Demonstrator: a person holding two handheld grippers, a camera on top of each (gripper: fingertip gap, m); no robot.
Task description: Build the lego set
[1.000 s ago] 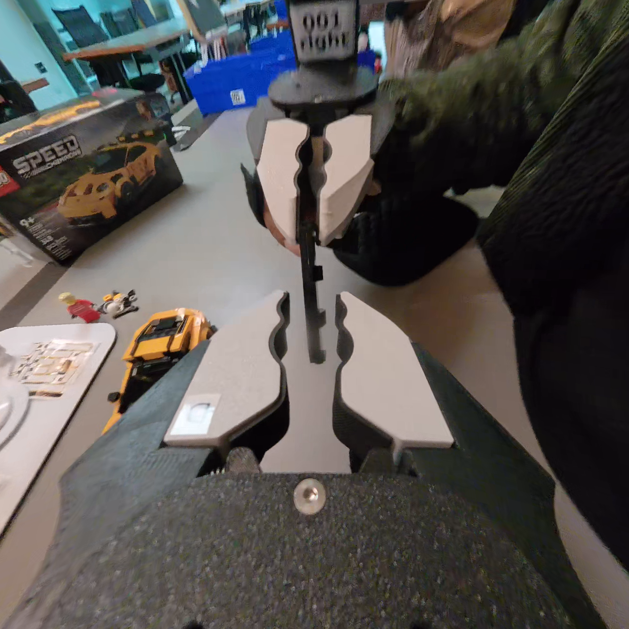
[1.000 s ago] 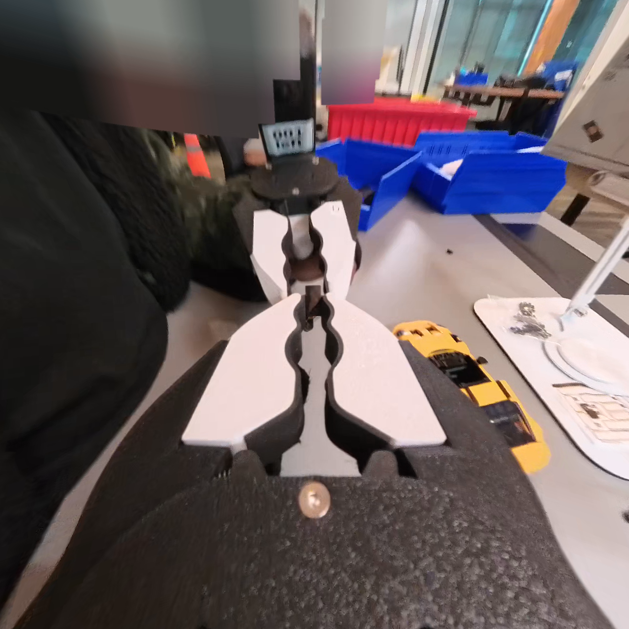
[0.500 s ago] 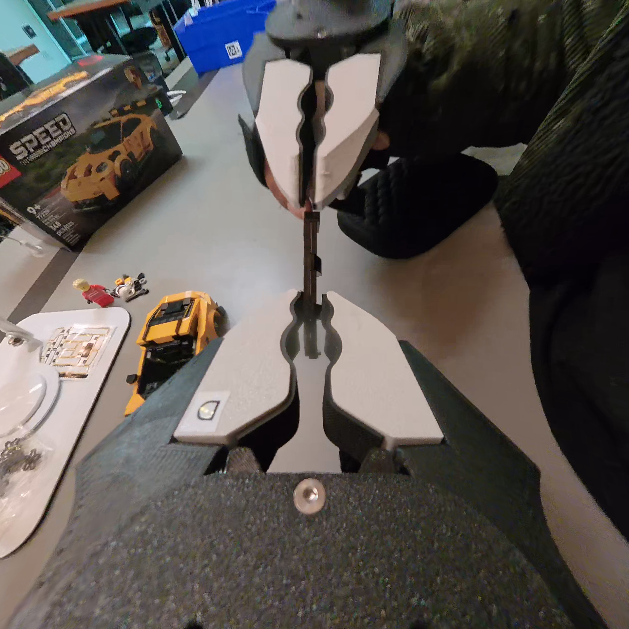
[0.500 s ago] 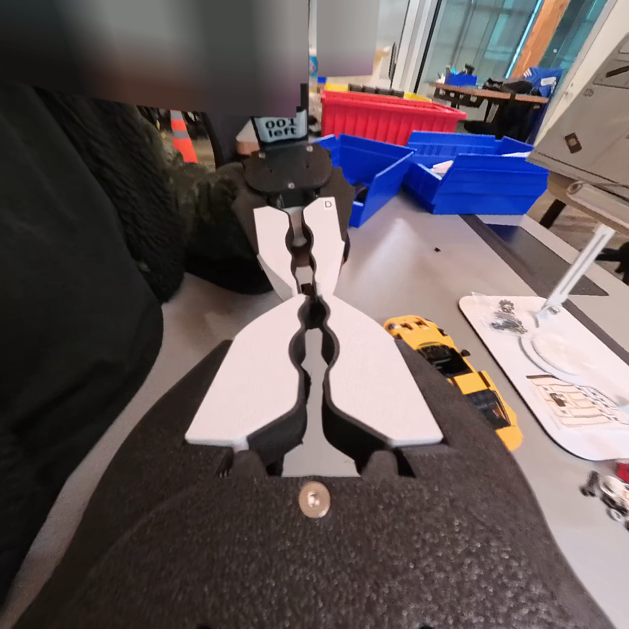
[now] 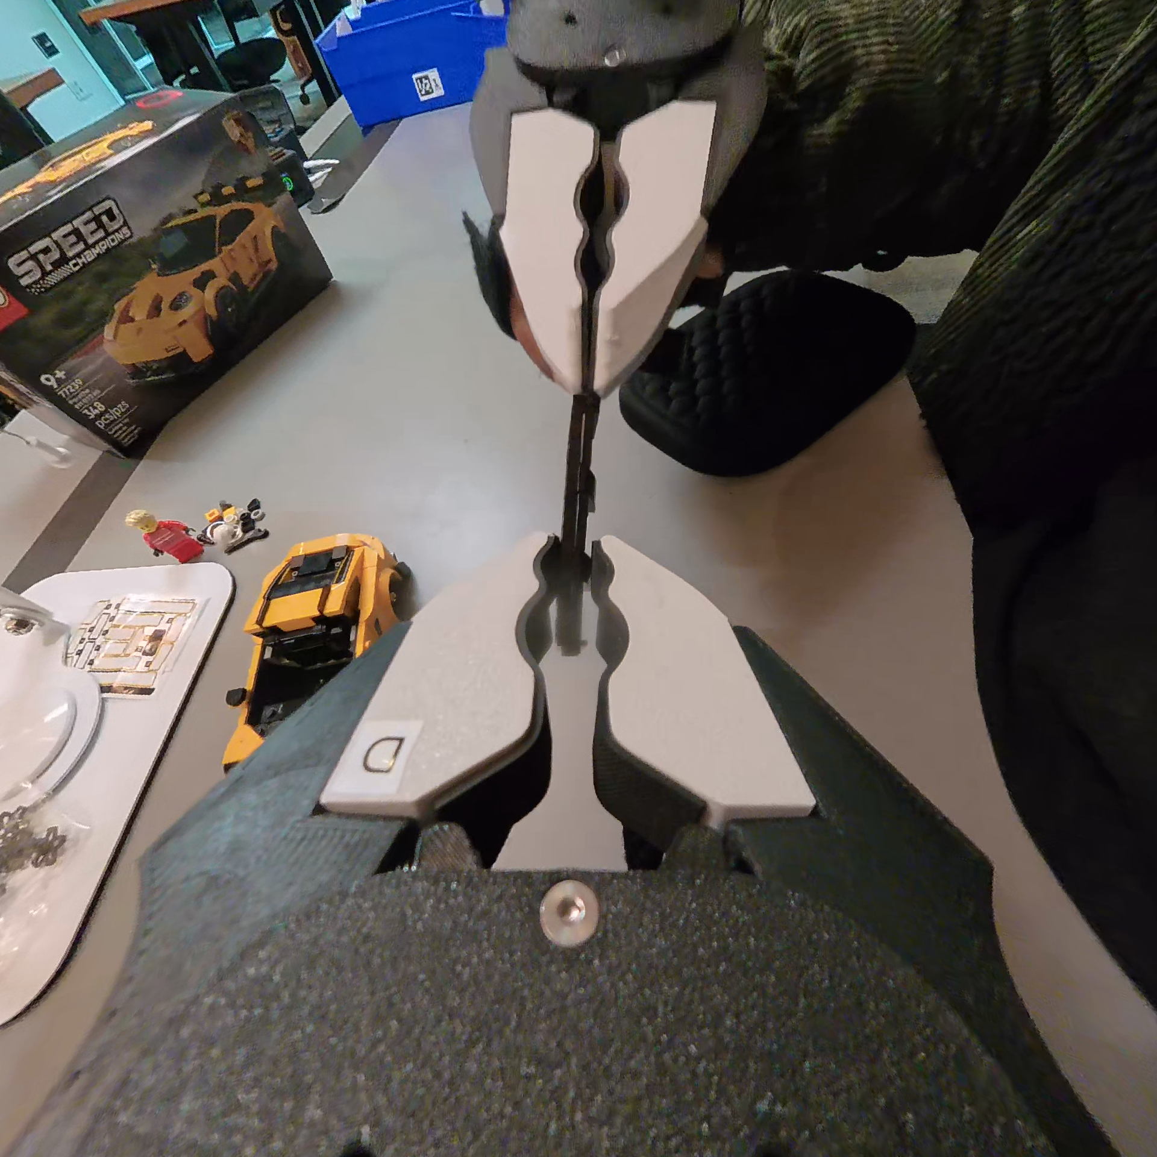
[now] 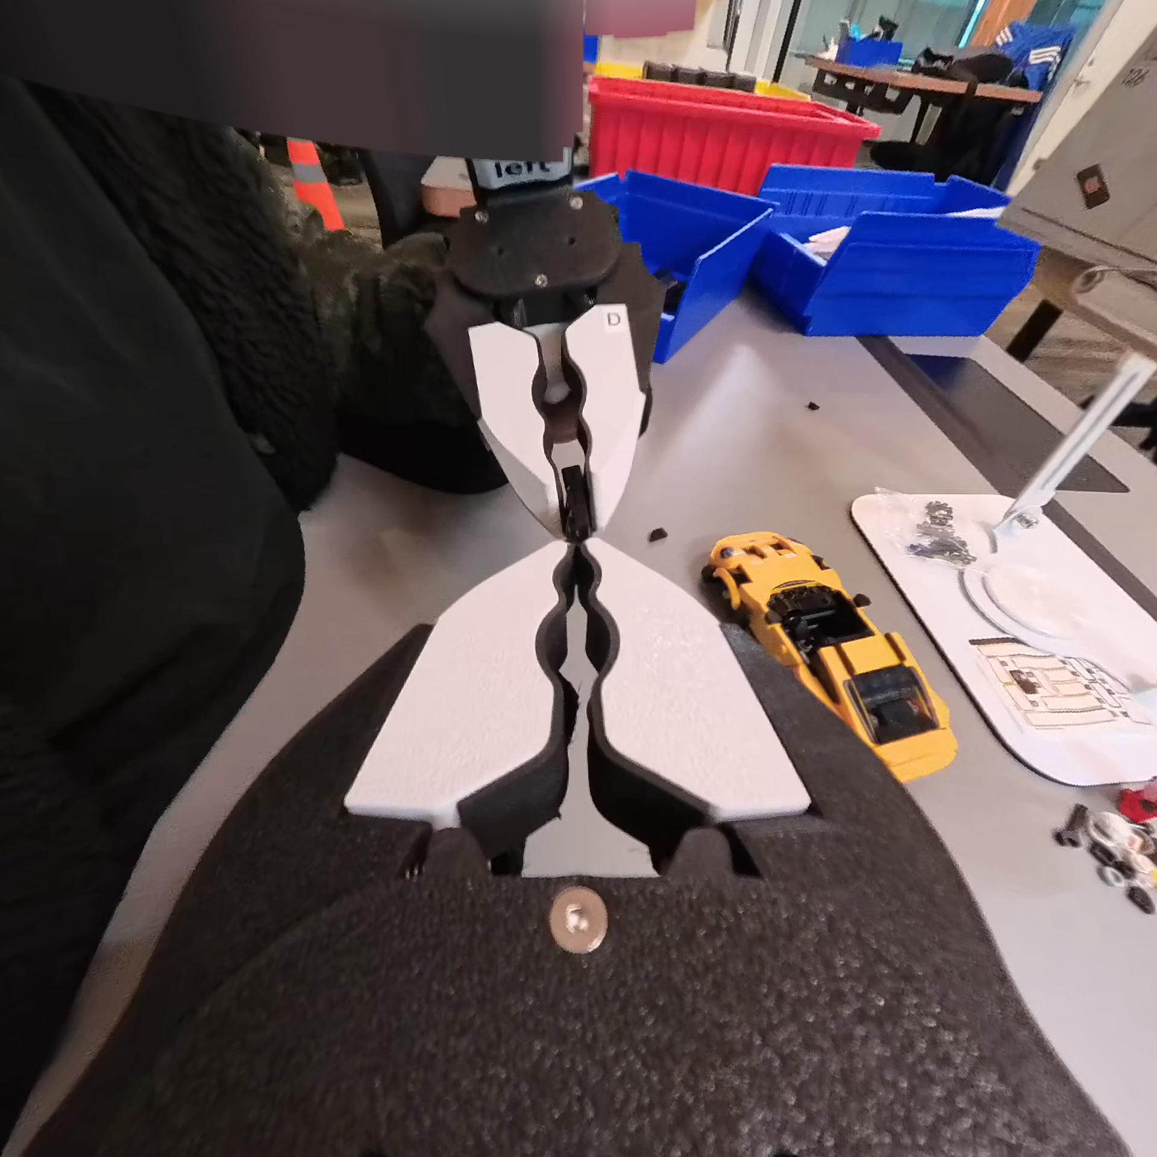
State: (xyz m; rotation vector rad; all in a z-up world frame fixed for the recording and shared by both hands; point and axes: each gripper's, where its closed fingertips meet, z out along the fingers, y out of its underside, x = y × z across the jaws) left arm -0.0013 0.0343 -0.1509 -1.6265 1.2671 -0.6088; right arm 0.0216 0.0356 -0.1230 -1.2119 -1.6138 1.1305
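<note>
A long thin black lego piece (image 5: 579, 469) spans the gap between my two grippers, above the grey table (image 5: 407, 375). My left gripper (image 5: 573, 545) is shut on its near end, which sits between the fingertips. My right gripper (image 5: 586, 391) faces it, with its tips pinched on the piece's far end. In the right wrist view my right gripper (image 6: 576, 551) meets the left gripper (image 6: 573, 529) tip to tip, and the black piece (image 6: 575, 501) shows between the left fingers. A yellow lego car (image 5: 313, 601) lies on the table; it also shows in the right wrist view (image 6: 833, 651).
The set's box (image 5: 156, 263), a minifigure (image 5: 166, 535) and small loose parts (image 5: 235, 526) lie to the left. A white mat (image 5: 206, 626) holds a sticker sheet and a parts bag. Blue bins (image 6: 908, 269) and a red bin (image 6: 720, 131) stand behind. A person's dark sleeves flank the grippers. Tip to tip, the grippers are about 4 centimeters apart. The minifigure (image 5: 166, 535) is about 30 centimeters from both grippers' fingertips.
My left gripper closed on the black piece's free end. The grippers drew apart, and the piece slid from deep in the right gripper's fingers out to their tips as they closed further.
</note>
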